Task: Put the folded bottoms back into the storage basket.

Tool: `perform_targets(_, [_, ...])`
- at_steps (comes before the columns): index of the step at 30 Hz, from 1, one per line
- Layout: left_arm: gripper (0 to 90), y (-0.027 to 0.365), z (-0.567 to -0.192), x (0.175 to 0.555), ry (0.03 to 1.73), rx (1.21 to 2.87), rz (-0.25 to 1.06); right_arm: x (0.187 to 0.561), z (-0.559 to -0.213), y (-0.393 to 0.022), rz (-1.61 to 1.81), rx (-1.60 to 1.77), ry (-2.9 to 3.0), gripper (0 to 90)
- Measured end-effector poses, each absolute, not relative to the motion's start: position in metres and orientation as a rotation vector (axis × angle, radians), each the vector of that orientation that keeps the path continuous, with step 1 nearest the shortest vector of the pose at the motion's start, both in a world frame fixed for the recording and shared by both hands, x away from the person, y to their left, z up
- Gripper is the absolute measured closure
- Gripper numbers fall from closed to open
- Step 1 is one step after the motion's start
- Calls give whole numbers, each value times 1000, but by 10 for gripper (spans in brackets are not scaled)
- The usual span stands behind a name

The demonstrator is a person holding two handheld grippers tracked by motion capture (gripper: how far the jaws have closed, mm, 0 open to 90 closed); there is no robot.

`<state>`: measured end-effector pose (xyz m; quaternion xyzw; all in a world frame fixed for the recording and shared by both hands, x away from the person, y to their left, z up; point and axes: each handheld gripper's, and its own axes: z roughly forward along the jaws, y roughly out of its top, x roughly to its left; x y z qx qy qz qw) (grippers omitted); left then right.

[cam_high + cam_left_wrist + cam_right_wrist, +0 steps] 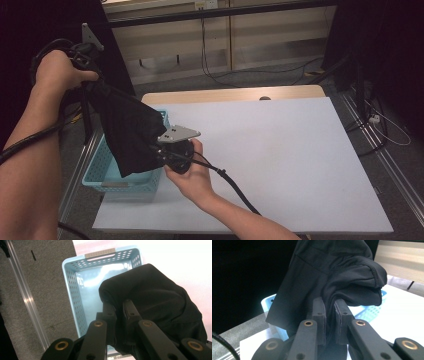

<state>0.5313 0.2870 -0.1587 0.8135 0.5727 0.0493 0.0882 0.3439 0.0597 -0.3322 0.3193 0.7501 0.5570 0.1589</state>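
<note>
I've got the black cloth clamped in both grippers, left gripper up high, right gripper low, hanging over the blue basket

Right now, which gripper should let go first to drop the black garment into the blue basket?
Probably right gripper: it pinches the black garment low, by the blue basket. Left gripper holds it high above.

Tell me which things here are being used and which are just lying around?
Being used: black cloth, pinched by the left gripper and right gripper; blue basket beneath it.

Just lying around: white table, cables on the floor.
</note>
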Motion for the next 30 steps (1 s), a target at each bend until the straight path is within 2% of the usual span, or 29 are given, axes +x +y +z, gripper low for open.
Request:
perform_targets(18, [833,328,-179,540,1758,2369,177,343,-351,104,1623,905,2178,806])
perform_targets(19, [827,330,-182,543,1708,2371,262,345,-352,108,1615,895,2174,796])
perform_targets(20, [795,330,-182,543,1708,2371,262,347,-354,111,1605,884,2167,779])
perform_targets(21, [662,331,-185,545,1682,2363,339,348,-355,114,1599,870,2177,725])
perform_targets(22, [662,332,-190,547,1652,2352,439,348,-355,114,1599,870,2177,725])
perform_targets(23, [261,334,-200,549,1580,2385,562,349,-360,118,1571,858,2223,474])
perform_targets(27, [184,337,-211,546,1576,2357,576,351,-360,102,1502,855,2195,376])
perform_targets(30, [180,336,-217,543,1573,2351,565,352,-359,90,1501,878,2200,328])
